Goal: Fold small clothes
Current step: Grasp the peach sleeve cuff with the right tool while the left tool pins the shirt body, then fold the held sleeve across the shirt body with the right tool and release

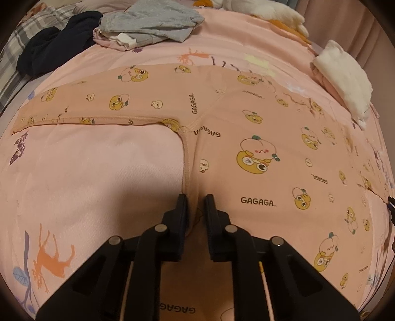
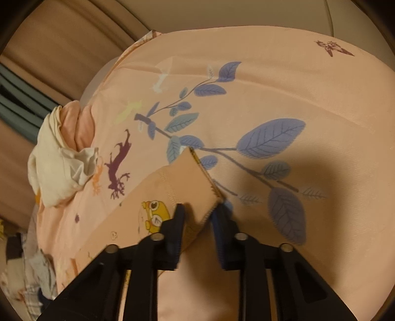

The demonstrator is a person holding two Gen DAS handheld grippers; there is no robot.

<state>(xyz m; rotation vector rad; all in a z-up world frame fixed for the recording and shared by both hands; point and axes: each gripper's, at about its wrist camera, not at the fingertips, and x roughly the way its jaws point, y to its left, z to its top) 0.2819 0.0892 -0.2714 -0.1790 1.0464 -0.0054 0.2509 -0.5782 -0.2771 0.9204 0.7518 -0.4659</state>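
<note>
Nearest in the left wrist view, black left gripper (image 1: pixel 195 197) pinched onto a bunched fold of the peach trousers (image 1: pixel 259 138), cloth gathered between nearly closed jaws at the inner seam of one leg. Peach knit, printed with yellow cartoon creatures and the word GAGAGA, stitched hems along the edges. Spread flat on the bedspread (image 1: pixel 98 172), one leg reaching left across the view, the other running down toward the camera, crotch seam where the two meet, so the long axis runs partly sideways and partly toward the lens.

In the right wrist view, right gripper (image 2: pixel 197 210) closed down around the corner of a hem with a ribbed, zigzag edge; right jaw blurred, so contact on that side probably but not certainly made. Same printed cloth (image 2: pixel 172 187) slanting from lower left up to a point at the centre.

Underneath, pink bedspread patterned with blue leaves, deer and a butterfly. Farther out, a cream and pink folded stack (image 1: pixel 345 79) at the right edge. Beyond, a grey garment (image 1: pixel 153 22) crumpled beside a dark navy one (image 1: pixel 56 42), plaid fabric (image 1: pixel 27 32) at far left, white plush toy (image 1: pixel 266 12) at the top. Beige curtain (image 2: pixel 49 49) behind the bed.
</note>
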